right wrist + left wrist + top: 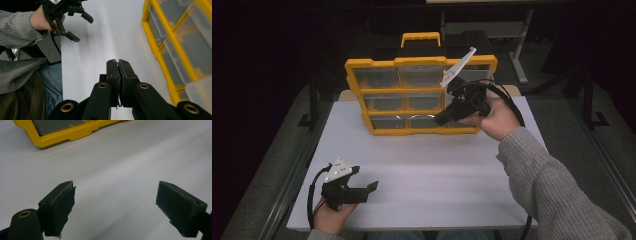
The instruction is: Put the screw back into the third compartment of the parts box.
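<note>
A yellow organizer case (384, 62) with clear-lidded compartments and a handle on top stands tilted up at the back of the white table (422, 165). My right gripper (439, 120) hangs in front of the case's lower right part, above the table. Its jaws are shut with nothing between them, as the right gripper view (118, 61) shows, with the case (160, 55) to its right. My left gripper (364, 178) rests at the table's front left corner, open and empty (116, 202), pointing toward the case (65, 135). The left gripper (83, 29) also appears far off in the right gripper view.
White tabletop stretches between the case and the front edge. The person's jeans (53, 82) sit just past that edge. Dark floor lies on both sides, and a metal stand (517, 55) is behind the table at the right.
</note>
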The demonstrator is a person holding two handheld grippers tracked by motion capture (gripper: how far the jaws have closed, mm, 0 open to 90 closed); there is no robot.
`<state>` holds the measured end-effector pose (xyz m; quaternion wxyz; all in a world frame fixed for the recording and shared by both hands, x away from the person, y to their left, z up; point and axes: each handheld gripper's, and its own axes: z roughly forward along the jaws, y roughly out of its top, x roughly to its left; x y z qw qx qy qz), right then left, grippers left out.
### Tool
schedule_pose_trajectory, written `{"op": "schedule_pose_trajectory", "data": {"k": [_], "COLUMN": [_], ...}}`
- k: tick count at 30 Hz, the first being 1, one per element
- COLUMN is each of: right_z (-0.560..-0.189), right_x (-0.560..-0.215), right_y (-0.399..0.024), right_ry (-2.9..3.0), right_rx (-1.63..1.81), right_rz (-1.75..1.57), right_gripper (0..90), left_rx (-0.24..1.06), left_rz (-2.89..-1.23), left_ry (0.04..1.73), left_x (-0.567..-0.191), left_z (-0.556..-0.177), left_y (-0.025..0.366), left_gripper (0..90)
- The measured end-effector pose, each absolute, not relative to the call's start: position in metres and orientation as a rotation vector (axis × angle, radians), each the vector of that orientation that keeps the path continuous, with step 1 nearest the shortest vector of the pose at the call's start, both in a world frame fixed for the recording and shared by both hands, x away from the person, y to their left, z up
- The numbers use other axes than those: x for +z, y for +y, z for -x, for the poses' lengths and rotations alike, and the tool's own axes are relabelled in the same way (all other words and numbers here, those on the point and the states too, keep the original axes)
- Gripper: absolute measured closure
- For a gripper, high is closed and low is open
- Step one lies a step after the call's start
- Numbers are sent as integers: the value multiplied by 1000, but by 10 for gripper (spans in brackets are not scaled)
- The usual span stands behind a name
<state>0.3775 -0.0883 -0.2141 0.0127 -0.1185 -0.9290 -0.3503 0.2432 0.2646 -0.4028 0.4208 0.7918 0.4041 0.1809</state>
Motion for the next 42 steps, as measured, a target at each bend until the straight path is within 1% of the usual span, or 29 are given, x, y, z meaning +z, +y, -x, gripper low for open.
{"op": "schedule_pose_trajectory", "data": {"k": [11, 21, 28, 36, 40, 42], "right_z": [-386, -395, -403, -414, -417, -420], "right_x": [-190, -157, -141, -134, -135, -137], "right_y": [-103, -117, -127, -142, -149, -152], "right_ry": [-2906, -2914, -2932, -2923, -2923, -2927], "right_rx": [-1110, -1150, -1144, -1162, -1154, -1155], "right_rz": [431, 504, 576, 672, 726, 736], "right_gripper": [864, 864, 863, 862, 861, 861], "left_rx": [454, 447, 444, 443, 446, 444], "left_rz": [-2000, -1994, -1977, -1974, -1997, -1982], "left_ry": [1009, 1016, 1020, 1021, 1018, 1022], "left_x": [-403, -403, -403, -403, -403, -403], "left_z": [-244, -243, -243, -243, -243, -243], "left_y": [265, 266, 265, 265, 265, 264], "left_gripper": [146, 145, 145, 146, 146, 146]}}
